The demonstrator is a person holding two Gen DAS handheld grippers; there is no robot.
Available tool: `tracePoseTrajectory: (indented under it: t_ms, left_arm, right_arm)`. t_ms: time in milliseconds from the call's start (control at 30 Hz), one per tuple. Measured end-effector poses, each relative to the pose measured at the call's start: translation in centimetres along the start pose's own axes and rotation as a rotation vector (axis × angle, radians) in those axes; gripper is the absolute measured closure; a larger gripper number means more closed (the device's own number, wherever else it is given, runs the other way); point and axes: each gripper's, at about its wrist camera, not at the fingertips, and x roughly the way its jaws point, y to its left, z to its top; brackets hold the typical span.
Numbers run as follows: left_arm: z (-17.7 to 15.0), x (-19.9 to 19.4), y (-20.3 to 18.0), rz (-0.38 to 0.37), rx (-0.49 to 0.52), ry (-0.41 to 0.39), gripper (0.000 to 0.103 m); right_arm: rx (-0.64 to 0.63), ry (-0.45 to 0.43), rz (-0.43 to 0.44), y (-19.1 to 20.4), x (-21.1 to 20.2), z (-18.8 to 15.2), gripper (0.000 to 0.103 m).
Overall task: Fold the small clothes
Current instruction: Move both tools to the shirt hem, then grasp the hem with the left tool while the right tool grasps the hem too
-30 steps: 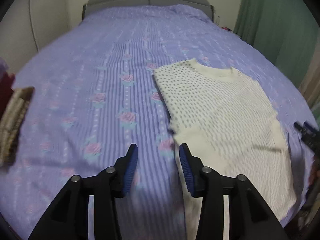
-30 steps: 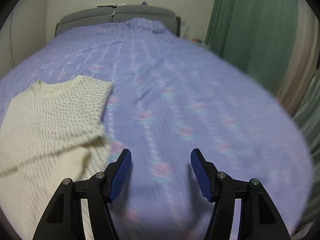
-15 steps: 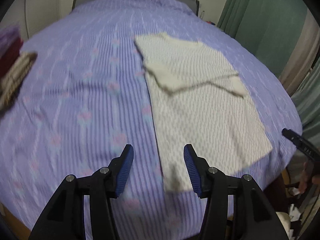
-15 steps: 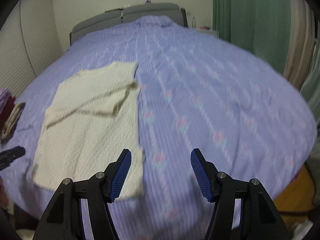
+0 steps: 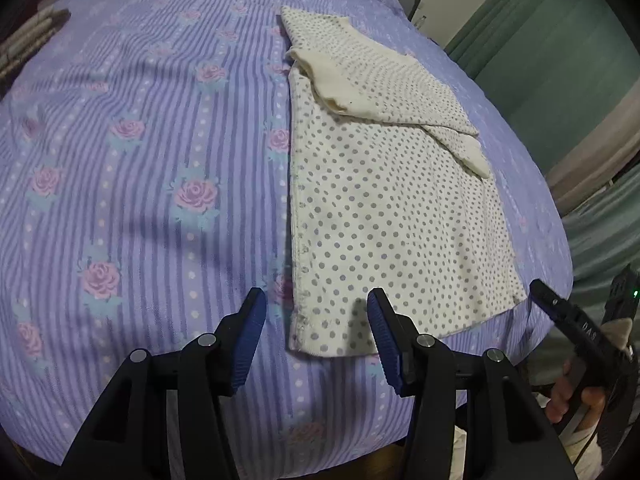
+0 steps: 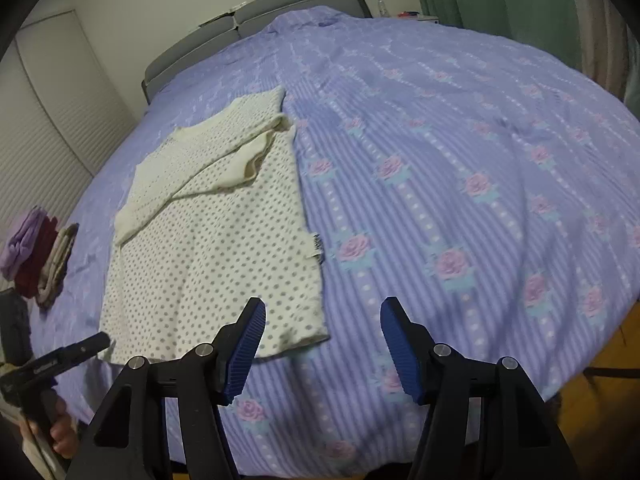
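A cream top with grey dots (image 5: 384,216) lies flat on the purple floral bedspread (image 5: 140,160), both sleeves folded across its chest. It also shows in the right wrist view (image 6: 212,248). My left gripper (image 5: 316,336) is open and empty, hovering just above the top's near left hem corner. My right gripper (image 6: 322,344) is open and empty, just right of the near right hem corner. Each gripper shows at the edge of the other's view, the right one (image 5: 576,328) and the left one (image 6: 60,360).
A stack of folded clothes, purple, dark red and beige (image 6: 36,256), sits at the bed's left edge. A grey headboard (image 6: 256,20) is at the far end. Green curtains (image 5: 560,52) hang on the right. The bed's near edge is right below my grippers.
Both grippers have pulled back from the top's shoulders to its near hem at the bed's edge. The sleeves now lie folded across the chest. Both stay open.
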Motion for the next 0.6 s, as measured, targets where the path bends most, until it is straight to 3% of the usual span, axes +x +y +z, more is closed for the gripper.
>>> tracePoseTrajectory:
  t_ms: [200, 333, 367, 400, 467, 600]
  left_arm:
    - [0.2, 0.2, 0.4, -0.053, -0.022, 0.01, 0.062]
    - [0.2, 0.6, 0.1, -0.082, -0.021, 0.022, 0.063]
    - [0.2, 0.7, -0.1, -0.078, -0.011, 0.024, 0.063]
    - [0.1, 0.7, -0.3, -0.065, 0.002, 0.025, 0.063]
    - [0.2, 0.8, -0.5, -0.063, 0.01, 0.029, 0.083]
    - [0.3, 0.0, 0.1, -0.073, -0.039, 0.017, 0.094]
  right_arm:
    - [0.012, 0.034, 0.03, 0.6, 1.1, -0.5, 0.047]
    - [0.036, 0.061, 0.02, 0.4, 2.6, -0.3, 0.054]
    - [0.038, 0.061, 0.019, 0.5, 2.6, -0.2, 0.06]
    - [0.036, 0.059, 0.024, 0.5, 2.5, -0.2, 0.076]
    - [0.017, 0.082, 0.034, 0.8, 2.6, -0.3, 0.09]
    - [0.053, 0.064, 0.039, 0.0, 1.8, -0.1, 0.092]
